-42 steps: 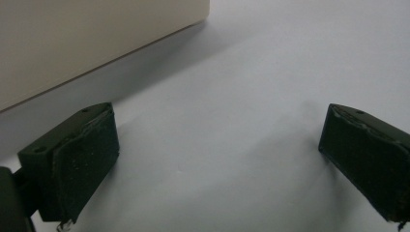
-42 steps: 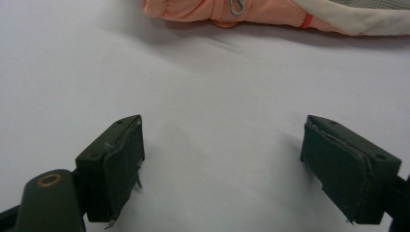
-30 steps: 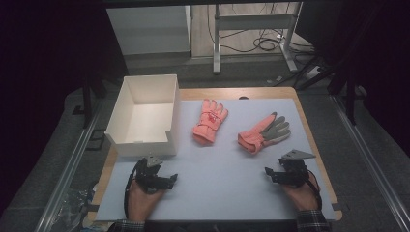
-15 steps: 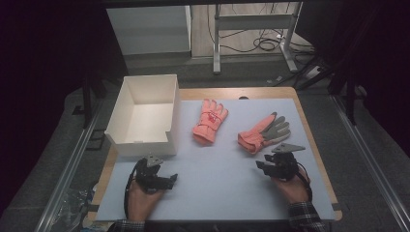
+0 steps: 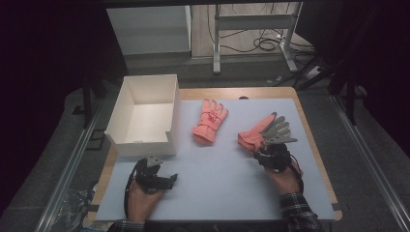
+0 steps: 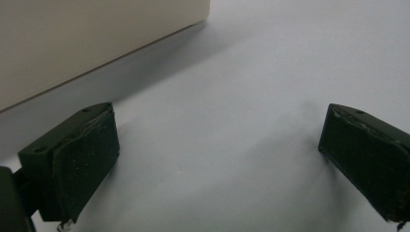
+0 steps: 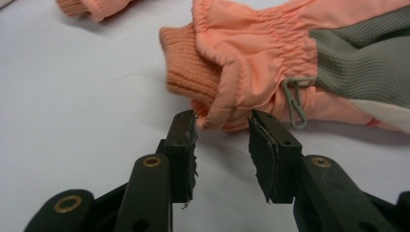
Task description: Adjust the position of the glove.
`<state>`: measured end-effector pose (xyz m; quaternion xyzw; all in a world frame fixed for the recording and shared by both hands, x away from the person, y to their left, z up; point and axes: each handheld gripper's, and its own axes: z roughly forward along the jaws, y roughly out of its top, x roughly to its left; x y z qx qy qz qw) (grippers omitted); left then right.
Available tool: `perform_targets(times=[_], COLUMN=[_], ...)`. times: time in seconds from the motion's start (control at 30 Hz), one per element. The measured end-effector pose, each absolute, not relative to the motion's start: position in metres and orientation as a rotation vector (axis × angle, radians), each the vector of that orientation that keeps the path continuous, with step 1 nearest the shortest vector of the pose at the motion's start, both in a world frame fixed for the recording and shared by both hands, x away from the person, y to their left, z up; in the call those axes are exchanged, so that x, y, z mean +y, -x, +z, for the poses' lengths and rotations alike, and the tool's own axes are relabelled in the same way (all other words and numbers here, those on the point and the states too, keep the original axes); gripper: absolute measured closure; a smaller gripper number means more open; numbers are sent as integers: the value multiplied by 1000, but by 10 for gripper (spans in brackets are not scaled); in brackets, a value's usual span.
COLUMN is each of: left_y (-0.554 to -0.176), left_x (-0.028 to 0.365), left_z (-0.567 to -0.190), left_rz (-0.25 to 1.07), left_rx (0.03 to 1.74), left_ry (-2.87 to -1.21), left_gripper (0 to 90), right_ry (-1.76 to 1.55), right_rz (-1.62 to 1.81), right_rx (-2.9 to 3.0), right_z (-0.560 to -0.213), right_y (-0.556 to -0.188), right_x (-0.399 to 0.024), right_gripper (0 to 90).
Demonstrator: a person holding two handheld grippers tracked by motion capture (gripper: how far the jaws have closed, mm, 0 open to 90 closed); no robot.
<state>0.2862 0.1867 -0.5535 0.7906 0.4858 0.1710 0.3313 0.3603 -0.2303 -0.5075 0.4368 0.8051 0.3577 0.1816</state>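
The right hand-held gripper [image 7: 221, 140] sits low over the desk [image 5: 222, 183] with its jaws part-spread and just closing in, the tips flanking the folded edge of the nearer glove [image 7: 290, 63] at its cuff; the pads do not yet seem to press the fabric, so I judge this as the lining-up for a pinch rather than a grip. The cuff is a sensible place to take it: the ribbed knit and the doubled hem give a thick ridge to bite on. That glove, orange with grey palm and fingers, lies flat at the right of the desk, fingers pointing away from the person. The second glove [image 5: 209, 121] lies just left of it, near mid-desk, apart from the first and untouched. The left hand-held gripper [image 5: 153, 178] rests on the desk with jaws wide apart and nothing between them, parked just in front of the white box [image 5: 145, 145]. The box stands open-topped at the left, probably the place meant for the gloves.
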Motion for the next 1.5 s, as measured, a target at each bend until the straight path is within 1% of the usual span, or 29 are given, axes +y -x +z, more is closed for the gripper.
perform_targets(times=[0.17,0.3,0.47,0.97,1.03,1.07,1.1,1.2,1.23,1.27,1.37,1.5], left_y=[-286,-286,-286,-286,-286,-286,-286,-286,-286,-286,-286,-286], left_x=[187,187,187,187,187,187,187,187,187,187,187,187], left_z=[-554,-553,-553,-553,-554,-554,-553,-554,-554,-554,-554,-554], left_rz=[447,448,448,447,447,447,447,447,447,447,447,447], left_rx=[1270,1270,1271,1271,1271,1271,1271,1270,1270,1270,1270,1269], left_ry=[-2066,-2067,-2067,-2067,-2066,-2066,-2067,-2066,-2066,-2066,-2066,-2066], left_gripper=[8,8,8,8,8,8,8,8,8,8,8,8], right_ry=[-1235,-1240,-1249,-1352,-1357,-1357,-1354,-1344,-1344,-1342,-1333,-1348], right_rz=[985,977,964,870,884,884,891,903,903,907,903,900], right_rx=[2254,2248,2234,2139,2132,2132,2133,2132,2132,2135,2128,2121], right_z=[-508,-508,-507,-502,-495,-495,-488,-478,-478,-473,-467,-466], right_y=[-363,-362,-360,-359,-358,-358,-358,-363,-363,-369,-383,-399], right_x=[-224,-224,-231,-289,-294,-294,-293,-288,-288,-284,-274,-262], right_gripper=[706,740,743,685,655,655,606,535,535,469,387,287])
